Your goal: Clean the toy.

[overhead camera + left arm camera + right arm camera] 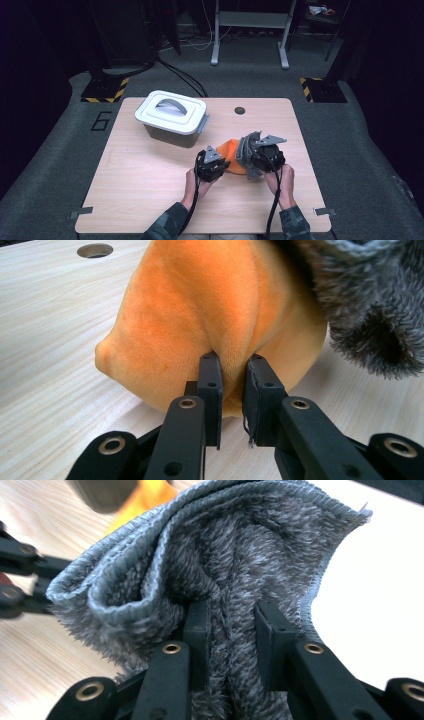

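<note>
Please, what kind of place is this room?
Probably a lab or recording workspace, not a home: a bare wooden table on grey carpet, yellow-black hazard tape around equipment bases, loose cables on the floor, and a metal stand behind.

Left hand-held gripper jaws clamped, right hand-held gripper jaws pinched

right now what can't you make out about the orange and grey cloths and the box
- Orange cloth: its far side, hidden in the left gripper view by its own bulge and the grey cloth; its top is cut off by the frame edge.
- Grey cloth: its whole shape; bunched in the right claw, it runs past the edges of the right gripper view.
- White lidded box: contents, covered by the lid in the high view.
</note>
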